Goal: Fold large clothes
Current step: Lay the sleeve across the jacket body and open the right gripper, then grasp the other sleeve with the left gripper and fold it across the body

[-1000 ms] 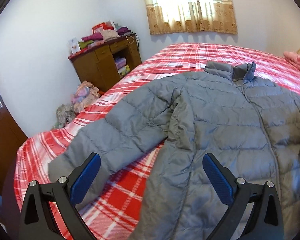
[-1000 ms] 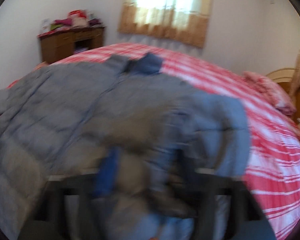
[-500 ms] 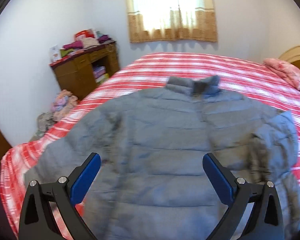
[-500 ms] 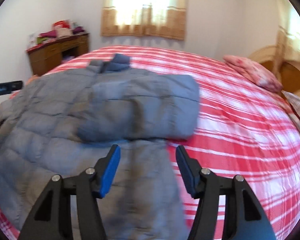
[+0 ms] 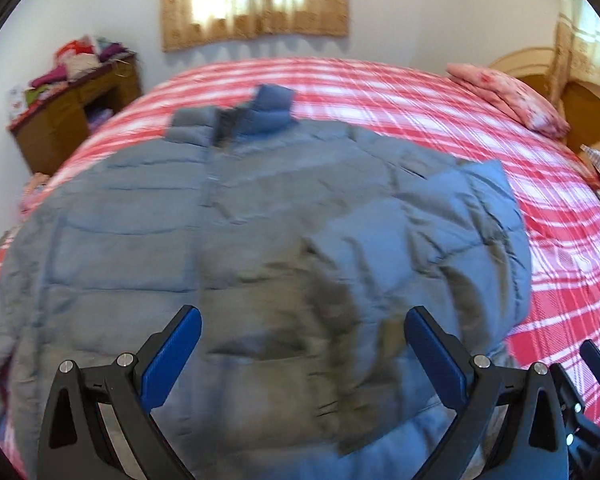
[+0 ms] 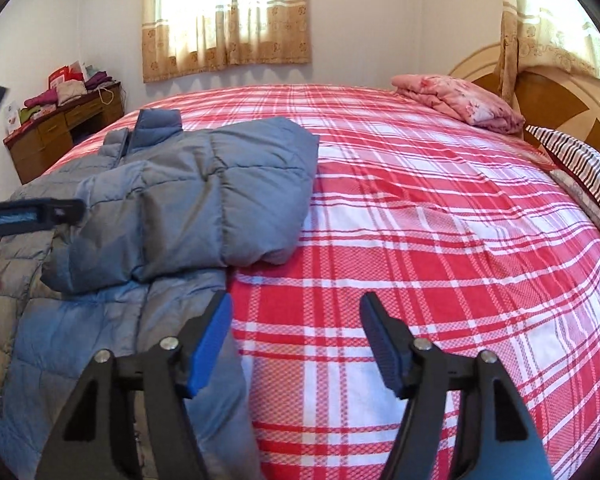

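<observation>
A grey quilted puffer jacket (image 5: 228, 240) lies front up on the red plaid bed (image 5: 400, 96), collar toward the window. Its right sleeve (image 6: 204, 196) is folded across the chest. My left gripper (image 5: 302, 340) hovers over the jacket's lower middle, its jaws closing slightly but still wide, with nothing between the blue pads. My right gripper (image 6: 296, 340) hangs over the bare bedspread (image 6: 420, 240) just right of the jacket's edge, its jaws opening and empty. The left gripper's tip (image 6: 32, 214) and a hand show at the left edge of the right wrist view.
A folded pink blanket (image 6: 456, 100) and a striped pillow (image 6: 580, 160) lie by the wooden headboard (image 6: 540, 92) at the right. A brown desk (image 6: 60, 128) piled with clothes stands by the left wall. A curtained window (image 6: 224, 12) is behind the bed.
The right sleeve was laid across the chest and the right gripper let go, moving right onto the bedspread. The left gripper swept right from the left sleeve to over the jacket's middle.
</observation>
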`<action>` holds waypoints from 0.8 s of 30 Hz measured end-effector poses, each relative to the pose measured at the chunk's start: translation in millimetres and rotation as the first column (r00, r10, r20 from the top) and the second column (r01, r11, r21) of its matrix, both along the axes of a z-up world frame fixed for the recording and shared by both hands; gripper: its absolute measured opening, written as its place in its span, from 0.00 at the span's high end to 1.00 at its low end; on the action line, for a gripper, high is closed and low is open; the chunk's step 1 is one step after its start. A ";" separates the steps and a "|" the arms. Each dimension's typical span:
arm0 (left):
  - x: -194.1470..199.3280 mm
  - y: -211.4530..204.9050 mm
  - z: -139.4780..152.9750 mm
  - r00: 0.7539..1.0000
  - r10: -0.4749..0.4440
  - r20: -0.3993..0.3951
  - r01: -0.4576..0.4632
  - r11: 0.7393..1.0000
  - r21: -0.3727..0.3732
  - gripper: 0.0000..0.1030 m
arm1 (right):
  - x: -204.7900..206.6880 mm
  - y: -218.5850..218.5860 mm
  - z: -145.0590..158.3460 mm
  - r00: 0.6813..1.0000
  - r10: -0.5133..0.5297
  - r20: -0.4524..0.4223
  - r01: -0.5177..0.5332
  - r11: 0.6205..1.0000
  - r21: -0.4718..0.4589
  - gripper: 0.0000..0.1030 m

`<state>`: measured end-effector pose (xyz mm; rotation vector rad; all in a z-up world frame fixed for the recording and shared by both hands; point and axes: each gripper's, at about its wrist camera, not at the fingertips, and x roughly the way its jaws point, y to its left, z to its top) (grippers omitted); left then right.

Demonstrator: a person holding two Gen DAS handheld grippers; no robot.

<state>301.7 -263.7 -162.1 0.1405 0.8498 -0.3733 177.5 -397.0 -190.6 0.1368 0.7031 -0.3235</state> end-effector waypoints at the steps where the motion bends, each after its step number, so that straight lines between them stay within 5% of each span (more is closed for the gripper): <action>1: 0.5 -4.6 -3.3 1.000 -0.025 -0.009 0.025 1.000 -0.010 0.46 | 0.7 -1.5 -2.4 1.000 -0.001 -0.003 0.001 1.000 0.003 0.32; 2: 2.5 -10.0 -7.4 0.996 -0.073 -0.041 0.072 0.997 -0.024 0.90 | -0.1 -2.7 -4.8 1.000 -0.003 -0.006 0.003 1.000 0.007 0.32; 4: 4.9 -10.2 -4.9 0.995 -0.087 -0.045 0.086 0.996 -0.036 0.90 | 0.7 -2.1 -9.7 1.000 -0.004 -0.020 0.004 1.000 0.007 0.32; 7: -3.1 7.5 22.9 0.994 -0.070 0.084 0.071 0.997 -0.018 0.91 | 0.0 -2.5 -15.7 0.999 -0.009 -0.035 0.009 1.000 -0.002 0.32; 14: 4.6 100.5 73.1 0.970 0.065 0.236 -0.063 0.998 -0.014 0.91 | 5.2 6.9 -24.5 0.997 -0.014 -0.072 0.011 0.999 -0.043 0.30; 24: 29.6 165.6 16.1 0.973 0.169 0.154 -0.181 0.981 0.069 0.90 | 6.2 13.9 -32.5 0.995 -0.017 -0.101 0.009 0.997 -0.076 0.30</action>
